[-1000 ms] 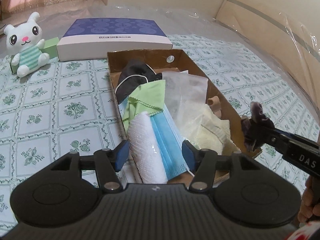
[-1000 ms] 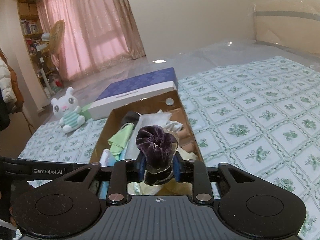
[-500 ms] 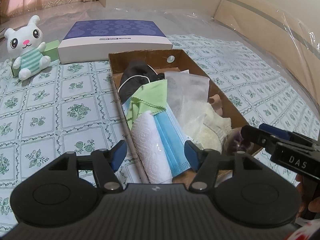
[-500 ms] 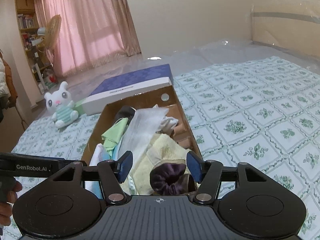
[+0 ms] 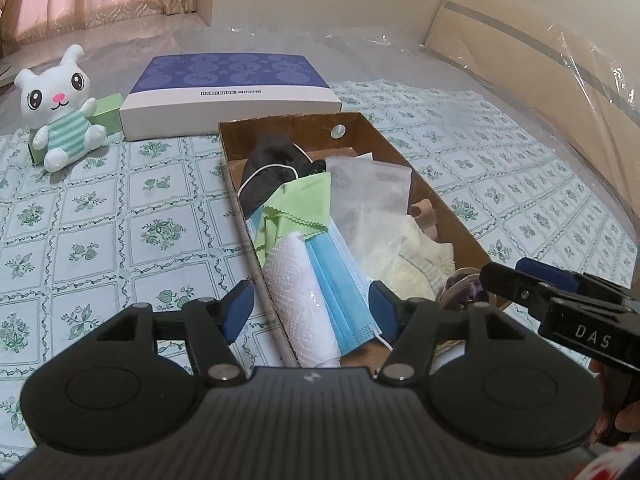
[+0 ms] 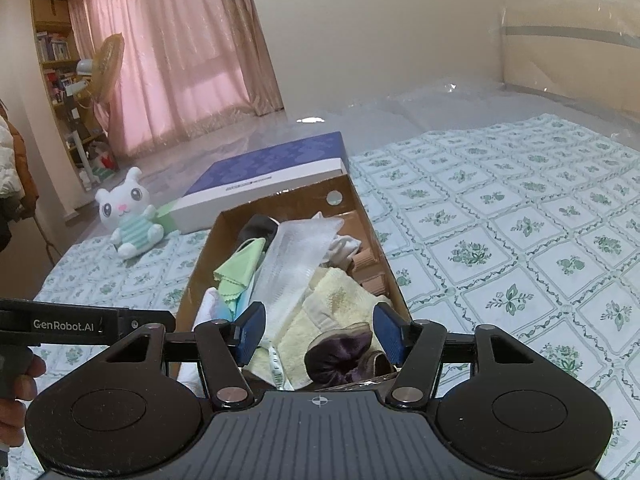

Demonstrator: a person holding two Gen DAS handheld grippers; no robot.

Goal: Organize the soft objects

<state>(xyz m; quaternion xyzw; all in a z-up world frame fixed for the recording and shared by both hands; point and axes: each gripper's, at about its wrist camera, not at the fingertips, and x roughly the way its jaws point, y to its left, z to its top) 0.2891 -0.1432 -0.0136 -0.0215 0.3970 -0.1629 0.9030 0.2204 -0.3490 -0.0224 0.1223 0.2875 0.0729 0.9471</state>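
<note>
Right gripper [image 6: 319, 332] jaws spread wide over one purple scrunchie [image 6: 340, 354] lying loose at the near end of one cardboard box [image 6: 362, 216], left gripper [image 5: 311, 307] jaws apart and empty, one blue mask [image 5: 340, 284], one green cloth [image 5: 298, 210], beyond, one plush bunny [image 5: 60, 108], one purple-lidded box [image 5: 232, 88].

Much of the box's contents sits half-covered or out of frame.

In the left wrist view the purple scrunchie [image 5: 460, 290] at 4 o'clock is mostly hidden behind the left tool [image 5: 312, 308] frame and the right tool [image 5: 532, 284]; the black cloth [image 5: 272, 164] lies partly under the green cloth [image 5: 298, 204]. Small print on the blue-lidded box [image 5: 230, 92] is unreadable. In the right wrist view the bookshelf [image 6: 56, 64] at 10 o'clock is cut off.
</note>
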